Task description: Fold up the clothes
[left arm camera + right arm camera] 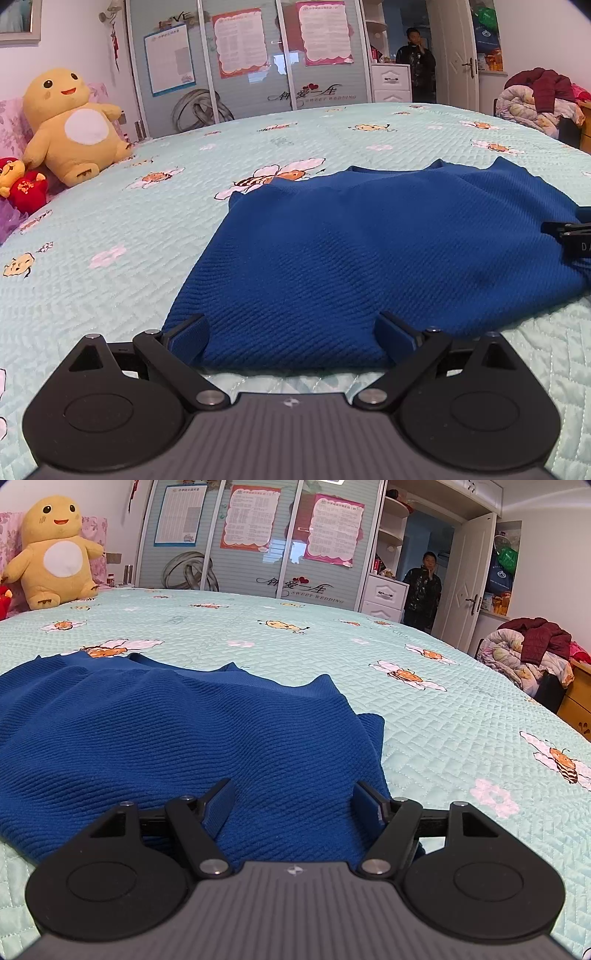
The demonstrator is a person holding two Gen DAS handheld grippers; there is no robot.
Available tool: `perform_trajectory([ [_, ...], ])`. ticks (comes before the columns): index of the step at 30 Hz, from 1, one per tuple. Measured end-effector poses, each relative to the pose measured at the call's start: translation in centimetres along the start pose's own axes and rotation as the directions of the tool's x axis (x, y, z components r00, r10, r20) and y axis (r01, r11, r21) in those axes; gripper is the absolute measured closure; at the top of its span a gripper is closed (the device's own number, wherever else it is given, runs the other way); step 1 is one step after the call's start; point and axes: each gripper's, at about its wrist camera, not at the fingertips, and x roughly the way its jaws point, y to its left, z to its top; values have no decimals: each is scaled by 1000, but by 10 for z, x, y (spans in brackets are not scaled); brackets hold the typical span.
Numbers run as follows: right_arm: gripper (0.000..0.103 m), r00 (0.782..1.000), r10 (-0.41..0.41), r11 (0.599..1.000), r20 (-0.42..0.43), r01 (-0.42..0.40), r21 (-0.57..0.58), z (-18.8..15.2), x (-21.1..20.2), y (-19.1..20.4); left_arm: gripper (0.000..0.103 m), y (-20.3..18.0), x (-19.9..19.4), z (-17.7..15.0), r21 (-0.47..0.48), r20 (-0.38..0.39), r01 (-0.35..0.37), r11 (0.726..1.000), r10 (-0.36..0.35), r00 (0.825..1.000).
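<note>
Lying across the bed [110,295], a blue sweater [369,258] fills the middle and right of the left wrist view, flattened into a folded block with its near edge at the bottom centre. At upper left of that frame a yellow plush [72,122] sits against pink pillows, with a small red toy [22,184] just below it. Along the top runs a wardrobe [251,55] with posters stuck to its sliding doors. Further right a person [415,62] stands in a doorway, and at upper right a heap of bedding [535,99] is piled beside the bed.

At bottom centre the left claw [293,332] stands wide, its two blue-padded fingers [192,339] resting at the sweater's near edge with the cloth between them; the pads do not press on it. At the right edge, mid-height, the tip of the other claw pokes in over the sweater.

From the right wrist view the sweater [166,738] fills the left and centre, its right side ending in a loose fold near the middle. The plush [55,550] is at upper left, the person [423,590] right of centre, the bedding [524,653] at right. The right claw [293,801] at bottom centre is also wide, its fingers [219,808] lying on the sweater without pinching it.
</note>
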Motion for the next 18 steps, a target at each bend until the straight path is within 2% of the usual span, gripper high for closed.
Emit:
perform_trajectory([
  [9, 31, 1000, 2, 1000, 0, -2, 7, 0, -1, -1, 3, 5, -12, -10, -28, -20, -2, 1000, 2, 1000],
  [14, 31, 1000, 1, 1000, 3, -1, 10, 0, -1, -1, 4, 10, -22, -13, -59, -74, 17, 998, -22, 997],
  [15, 31, 1000, 1, 1000, 4, -1, 10, 0, -2, -1, 7, 10, -27, -13, -60, -66, 23, 998, -27, 997],
  [18, 31, 1000, 1, 1000, 7, -1, 10, 1, -2, 0, 8, 10, -40, -7, -76, -15, 62, 995, -63, 998],
])
